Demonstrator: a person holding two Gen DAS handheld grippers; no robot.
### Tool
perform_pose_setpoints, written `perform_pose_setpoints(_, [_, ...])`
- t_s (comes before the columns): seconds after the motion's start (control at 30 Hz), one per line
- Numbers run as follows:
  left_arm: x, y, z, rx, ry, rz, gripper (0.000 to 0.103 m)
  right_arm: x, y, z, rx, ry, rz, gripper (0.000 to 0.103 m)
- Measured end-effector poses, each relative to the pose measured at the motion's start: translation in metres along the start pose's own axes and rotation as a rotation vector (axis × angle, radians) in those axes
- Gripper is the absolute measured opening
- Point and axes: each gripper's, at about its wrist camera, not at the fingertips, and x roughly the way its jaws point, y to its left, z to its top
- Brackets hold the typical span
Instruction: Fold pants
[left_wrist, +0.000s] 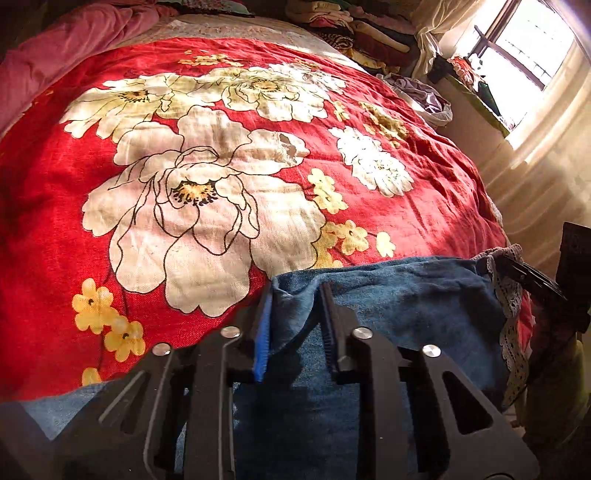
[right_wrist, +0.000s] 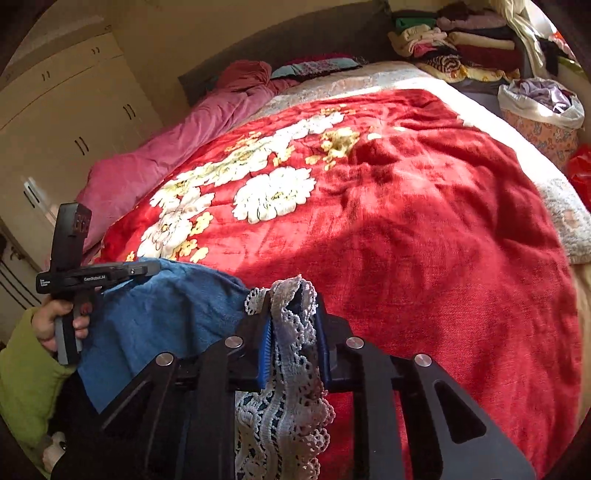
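Denim: soft blue pants (left_wrist: 388, 291), limp, on near bed (left_wrist: 55, 192) edge
Left hand-held gripper (left_wrist: 295, 295): clamped on plain denim edge
Right hand-held gripper (right_wrist: 293, 325): pinching lace hem (right_wrist: 291, 369), delicate; denim behind it is safer to hold

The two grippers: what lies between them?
In the right wrist view, blue denim pants span from the left gripper to the right gripper, whose fingers pinch the white lace trim.

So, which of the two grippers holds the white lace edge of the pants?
The right gripper: white lace trim sits between its fingers. The left gripper pinches plain blue denim.
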Motion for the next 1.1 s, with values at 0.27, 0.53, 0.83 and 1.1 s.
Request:
perform_pose_setpoints(0.27, [-0.009, -0.005, 0.017, 0.021, -0.073, 0.074, 0.005, 0.013, -0.001, 0.033, -0.064, -0.035, -0.079, 0.016])
perform_pose_setpoints(0.53, [0.012, 0.010, 0.006, 0.009, -0.071, 0.096, 0.008, 0.059, -0.015, 0.025, -0.062, 0.079, -0.154, 0.018])
perform_pose_setpoints(0.83, [-0.055, 0.009, -0.017, 0.015, -0.189, 0.161, 0.043, -0.027, 0.012, 0.011, -0.072, -0.078, -0.241, 0.053])
perform_pose_setpoints(1.1, [-0.101, -0.003, -0.089, 0.030, -0.227, 0.200, 0.063, -0.066, 0.060, -0.050, -0.169, -0.092, -0.264, 0.053])
